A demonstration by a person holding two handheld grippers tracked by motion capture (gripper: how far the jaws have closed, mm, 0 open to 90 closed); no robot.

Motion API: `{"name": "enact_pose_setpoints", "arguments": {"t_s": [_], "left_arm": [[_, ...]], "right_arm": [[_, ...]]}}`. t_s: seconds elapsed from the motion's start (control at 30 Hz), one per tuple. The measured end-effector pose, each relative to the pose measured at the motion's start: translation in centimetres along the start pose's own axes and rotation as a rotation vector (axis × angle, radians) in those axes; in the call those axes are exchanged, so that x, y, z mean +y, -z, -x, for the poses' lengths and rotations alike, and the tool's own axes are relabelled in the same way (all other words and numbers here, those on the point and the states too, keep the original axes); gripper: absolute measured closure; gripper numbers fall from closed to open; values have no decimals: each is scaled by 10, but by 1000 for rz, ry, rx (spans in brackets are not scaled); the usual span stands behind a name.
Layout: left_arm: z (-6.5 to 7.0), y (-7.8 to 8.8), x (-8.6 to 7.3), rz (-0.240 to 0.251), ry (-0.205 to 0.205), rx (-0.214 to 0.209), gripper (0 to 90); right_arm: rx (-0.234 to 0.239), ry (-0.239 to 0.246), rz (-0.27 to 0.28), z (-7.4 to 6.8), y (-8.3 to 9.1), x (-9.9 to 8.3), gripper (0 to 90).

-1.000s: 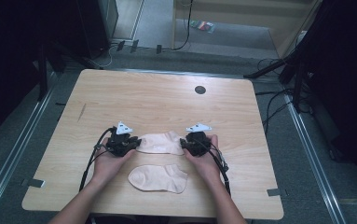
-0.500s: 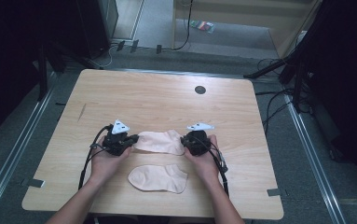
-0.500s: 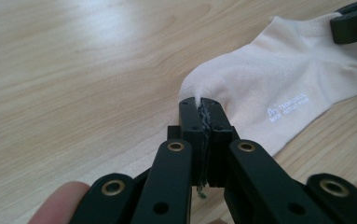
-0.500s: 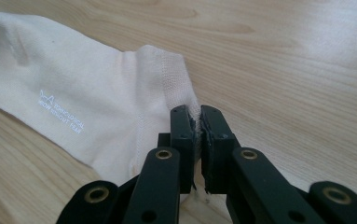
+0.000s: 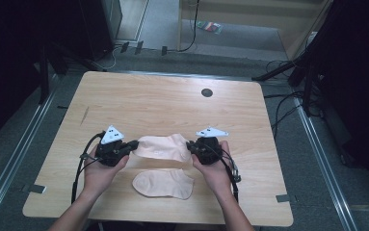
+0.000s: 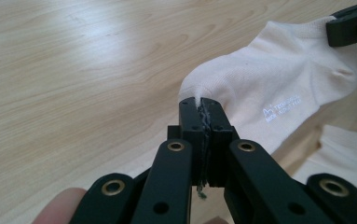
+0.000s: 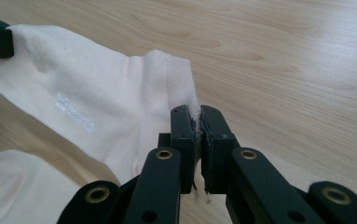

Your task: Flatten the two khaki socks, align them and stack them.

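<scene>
Cream cotton is now pinched at both ends: the far sock [image 5: 163, 147] hangs stretched between the two grippers, with the left gripper [image 5: 133, 144] clamped on its toe and the right gripper [image 5: 190, 147] clamped on its cuff. The left gripper view shows a fold of the toe squeezed between shut jaws, and the right gripper view shows the ribbed cuff edge caught the same way. A second ago the sock lay flat on the table [image 5: 172, 101] with the jaws just closing on it; since then both jaws have finished closing on the fabric and both hands have come up a little, so the sock looks lifted off the wood, pulled flat between them.

That suggests the pick-up is done and the carry is next, probably onto the near sock [image 5: 164, 184], which lies flat just nearer the person, between the forearms, to pair them.
</scene>
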State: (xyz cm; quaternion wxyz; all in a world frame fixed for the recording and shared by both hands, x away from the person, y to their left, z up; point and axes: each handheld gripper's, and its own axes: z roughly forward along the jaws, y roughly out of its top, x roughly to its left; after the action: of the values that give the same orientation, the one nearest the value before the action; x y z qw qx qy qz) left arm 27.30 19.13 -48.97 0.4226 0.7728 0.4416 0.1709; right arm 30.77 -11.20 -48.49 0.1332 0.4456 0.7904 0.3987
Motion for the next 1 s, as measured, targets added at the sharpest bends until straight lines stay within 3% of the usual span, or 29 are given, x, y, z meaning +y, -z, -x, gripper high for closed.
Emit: {"name": "enact_pose_setpoints", "arguments": {"t_s": [0.43, 0.8, 1.0], "left_arm": [[24, 27, -30, -31, -6, -53, 897], [39, 31, -55, -95, -37, -64, 897], [43, 32, -59, -106, -40, -77, 896]], "right_arm": [[47, 13, -40, -22, 29, -24, 857], [78, 7, -82, -30, 41, -52, 857], [87, -6, -93, -31, 45, -61, 857]]}}
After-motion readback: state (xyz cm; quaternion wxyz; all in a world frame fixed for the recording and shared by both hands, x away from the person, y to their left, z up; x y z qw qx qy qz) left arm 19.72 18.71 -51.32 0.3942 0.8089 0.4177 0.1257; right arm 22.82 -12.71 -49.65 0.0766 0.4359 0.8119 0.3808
